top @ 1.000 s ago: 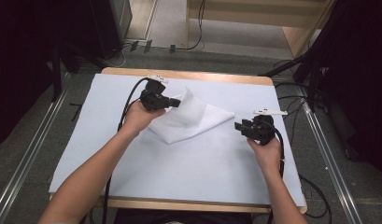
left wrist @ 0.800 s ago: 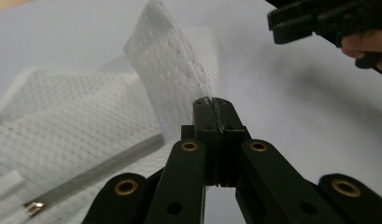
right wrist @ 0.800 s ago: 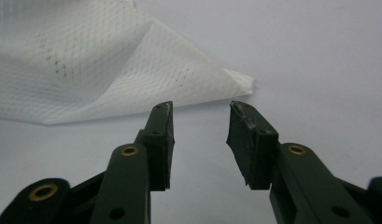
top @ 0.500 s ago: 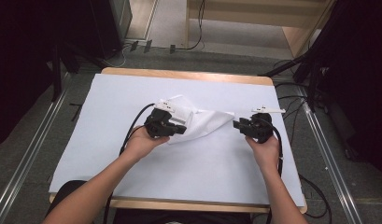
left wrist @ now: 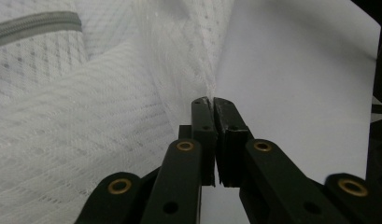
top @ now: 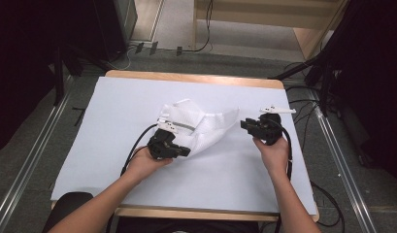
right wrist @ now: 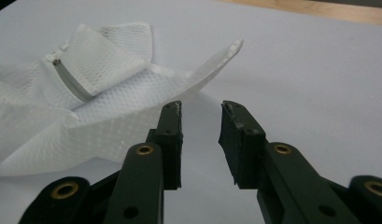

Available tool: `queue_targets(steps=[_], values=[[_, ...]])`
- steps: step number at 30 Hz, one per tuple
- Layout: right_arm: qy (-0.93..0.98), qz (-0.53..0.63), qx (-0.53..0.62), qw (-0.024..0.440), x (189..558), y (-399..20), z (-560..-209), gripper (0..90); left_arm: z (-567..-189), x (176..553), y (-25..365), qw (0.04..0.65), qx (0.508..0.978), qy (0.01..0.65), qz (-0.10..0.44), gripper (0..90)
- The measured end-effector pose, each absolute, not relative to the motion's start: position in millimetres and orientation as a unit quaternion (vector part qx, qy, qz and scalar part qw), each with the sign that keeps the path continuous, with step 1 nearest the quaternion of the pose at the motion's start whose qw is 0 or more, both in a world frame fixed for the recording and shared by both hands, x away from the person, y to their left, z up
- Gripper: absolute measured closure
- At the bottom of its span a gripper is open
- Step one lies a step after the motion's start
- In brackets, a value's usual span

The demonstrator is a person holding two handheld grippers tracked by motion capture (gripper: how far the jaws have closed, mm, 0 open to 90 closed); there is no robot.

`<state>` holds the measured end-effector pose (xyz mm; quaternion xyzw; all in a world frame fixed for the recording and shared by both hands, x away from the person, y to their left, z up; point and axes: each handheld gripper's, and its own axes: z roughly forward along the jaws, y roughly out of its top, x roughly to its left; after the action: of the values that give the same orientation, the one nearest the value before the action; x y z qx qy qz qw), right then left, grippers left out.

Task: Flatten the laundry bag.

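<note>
Left tool (left wrist: 212, 105) pinching unlabelled mesh bag (left wrist: 86, 116)

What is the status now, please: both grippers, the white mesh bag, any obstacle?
Left gripper shut on white mesh zip bag, edge pinched. Right gripper open, jaws closing, nothing between them, beside bag corner. White table cover: no obstacle.

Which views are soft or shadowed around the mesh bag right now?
High view: even light, sharp, dark surroundings. Left gripper view: mesh bag blurred up close, left gripper pinching its edge. Right gripper view: bag fairly sharp, faint shadow under its raised corner, right gripper open, jaw bases soft.
</note>
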<state>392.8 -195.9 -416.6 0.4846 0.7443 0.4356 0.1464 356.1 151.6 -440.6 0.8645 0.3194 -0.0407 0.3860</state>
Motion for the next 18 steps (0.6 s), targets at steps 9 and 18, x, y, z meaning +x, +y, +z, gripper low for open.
queue_targets(steps=[9,18], values=[[0.742,0.447,0.478,0.142,394.2,-192.7,-405.9,75.8,-417.1,352.2,167.7,0.416,0.847,0.328,-0.043,70.9],[0.746,0.457,0.469,0.122,397.3,-183.4,-397.2,83.0,-398.7,355.5,192.5,0.424,0.837,0.344,-0.020,68.8]])
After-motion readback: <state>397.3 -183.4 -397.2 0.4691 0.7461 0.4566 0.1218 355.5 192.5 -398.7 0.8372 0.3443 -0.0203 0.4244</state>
